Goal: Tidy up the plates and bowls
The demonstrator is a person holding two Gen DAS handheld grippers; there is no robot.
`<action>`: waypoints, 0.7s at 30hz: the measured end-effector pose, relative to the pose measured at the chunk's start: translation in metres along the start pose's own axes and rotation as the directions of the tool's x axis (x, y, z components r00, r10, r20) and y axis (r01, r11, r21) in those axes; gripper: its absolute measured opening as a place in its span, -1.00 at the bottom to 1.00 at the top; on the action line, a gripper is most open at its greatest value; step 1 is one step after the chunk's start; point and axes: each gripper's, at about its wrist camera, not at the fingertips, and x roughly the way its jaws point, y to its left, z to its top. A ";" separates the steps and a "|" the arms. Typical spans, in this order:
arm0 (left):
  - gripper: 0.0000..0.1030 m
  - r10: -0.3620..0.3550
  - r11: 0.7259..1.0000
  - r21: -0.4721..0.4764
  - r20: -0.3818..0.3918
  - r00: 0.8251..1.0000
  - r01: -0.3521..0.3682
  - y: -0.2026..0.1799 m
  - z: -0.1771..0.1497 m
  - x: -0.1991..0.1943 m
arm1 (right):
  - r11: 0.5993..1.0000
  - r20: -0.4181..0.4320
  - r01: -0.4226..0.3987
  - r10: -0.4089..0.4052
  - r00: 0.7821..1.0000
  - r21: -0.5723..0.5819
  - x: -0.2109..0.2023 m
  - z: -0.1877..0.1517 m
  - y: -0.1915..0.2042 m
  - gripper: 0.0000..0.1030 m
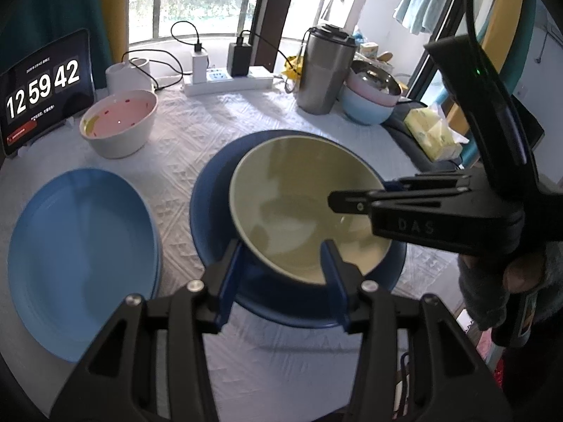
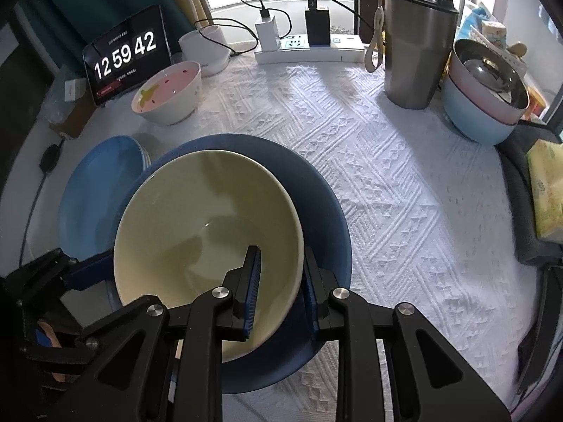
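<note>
A pale yellow bowl point(image 1: 299, 190) point(image 2: 197, 218) sits tilted over a dark blue dish point(image 1: 211, 211) point(image 2: 316, 197) in the middle of the table. My right gripper point(image 2: 281, 281) point(image 1: 359, 193) is shut on the bowl's rim, one finger inside and one outside. My left gripper point(image 1: 281, 260) stands open at the bowl's opposite side. Its fingers point(image 1: 228, 274) are apart over the dish's edge and I see no grip. In the right wrist view only one left finger point(image 2: 91, 270) shows, beside the bowl's outer wall. A stack of light blue plates point(image 1: 81, 256) point(image 2: 102, 183) lies to the left.
A white bowl with a pink inside point(image 1: 119, 123) point(image 2: 169, 91) stands at the back left by a clock tablet point(image 1: 45, 91). At the back are a power strip point(image 2: 309, 52), a steel tumbler point(image 1: 323, 74) point(image 2: 415, 45) and stacked bowls point(image 1: 369, 102) point(image 2: 482, 105). Tissues point(image 1: 432, 133) lie right.
</note>
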 end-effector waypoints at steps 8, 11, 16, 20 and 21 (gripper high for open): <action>-0.09 0.004 1.000 0.003 0.015 1.000 -0.004 0.000 0.001 -0.003 | 1.000 -0.005 0.000 0.000 1.000 -0.004 0.001 0.000 0.000 -0.52; -0.09 0.004 1.000 0.011 0.036 0.999 -0.005 -0.001 0.002 -0.006 | 1.000 -0.003 -0.002 0.002 1.000 -0.010 0.001 0.000 0.000 -0.51; -0.08 0.002 1.000 0.010 0.031 1.000 -0.003 0.000 0.002 -0.004 | 1.000 -0.008 -0.004 0.004 1.000 -0.018 0.002 0.002 0.000 -0.50; -0.08 0.002 1.000 0.002 0.027 1.000 -0.003 0.002 0.002 -0.003 | 1.000 -0.007 -0.004 0.004 1.000 -0.017 0.001 0.003 0.000 -0.50; -0.08 0.003 1.000 0.001 0.028 1.000 -0.003 0.002 0.002 -0.003 | 1.000 -0.006 -0.005 0.005 1.000 -0.016 0.001 0.002 -0.001 -0.50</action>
